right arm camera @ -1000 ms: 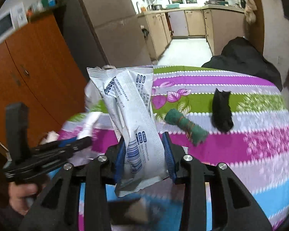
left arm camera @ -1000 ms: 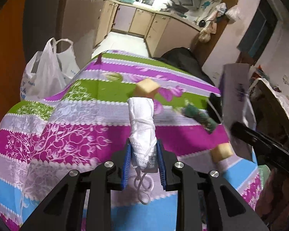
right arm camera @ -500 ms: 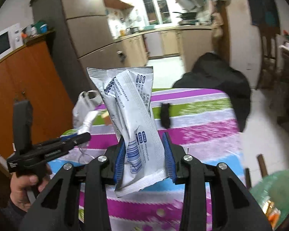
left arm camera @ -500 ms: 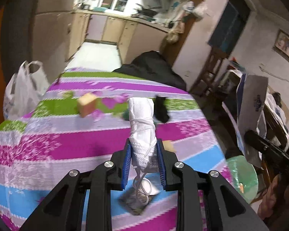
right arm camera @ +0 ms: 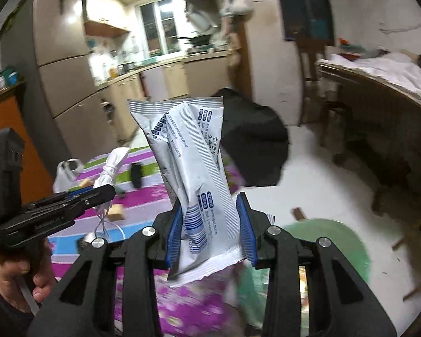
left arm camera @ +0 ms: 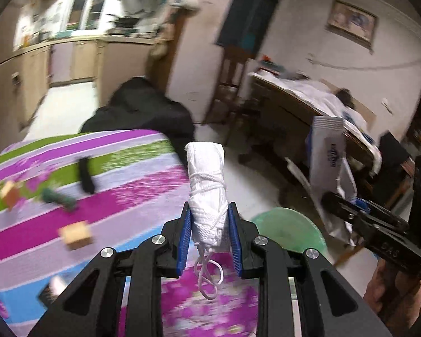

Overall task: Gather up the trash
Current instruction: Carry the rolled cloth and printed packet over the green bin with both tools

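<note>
Striped tablecloth (left arm camera: 132, 179) below us, both hands loaded: left gripper (left arm camera: 209, 236) clamps one rolled white mask (left arm camera: 207, 185), right gripper (right arm camera: 212, 233) pinches one printed wrapper (right arm camera: 193, 174). We should centre both over the green bin (left arm camera: 289, 233) before letting go. Farther off, two wooden blocks (left arm camera: 75, 234) remain.

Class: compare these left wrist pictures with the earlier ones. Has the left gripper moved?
Yes. The left gripper, shut on the rolled white mask, has swung right: the striped tablecloth slid left, and the green bin came into view.
</note>
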Available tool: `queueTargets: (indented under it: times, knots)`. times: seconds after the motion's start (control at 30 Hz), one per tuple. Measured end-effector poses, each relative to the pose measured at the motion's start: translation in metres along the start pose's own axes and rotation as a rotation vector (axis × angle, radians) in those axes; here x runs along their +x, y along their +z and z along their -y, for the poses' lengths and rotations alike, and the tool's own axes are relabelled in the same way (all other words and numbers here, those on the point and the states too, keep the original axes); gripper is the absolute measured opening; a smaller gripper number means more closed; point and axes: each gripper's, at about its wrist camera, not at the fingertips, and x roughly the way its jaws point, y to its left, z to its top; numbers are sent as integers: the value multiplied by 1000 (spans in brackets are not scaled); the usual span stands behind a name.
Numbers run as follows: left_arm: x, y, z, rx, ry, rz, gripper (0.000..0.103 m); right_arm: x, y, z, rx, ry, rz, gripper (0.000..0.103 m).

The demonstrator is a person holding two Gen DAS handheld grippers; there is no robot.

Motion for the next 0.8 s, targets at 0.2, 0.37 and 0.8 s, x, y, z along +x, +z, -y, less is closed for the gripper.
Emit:
queueTargets:
  times: [0.2,0.37,0.8]
  knots:
    - [52,-3,84,76,-111,-68,26,-10,-19,65,69,-103,-43,35]
    - [111,-10,135,98,-156,-154,26,-6,-42,117,142,-165,-115,35]
    - [209,-43,159,131,-112,-262,26,35,-67,168,209,-218,-249,35]
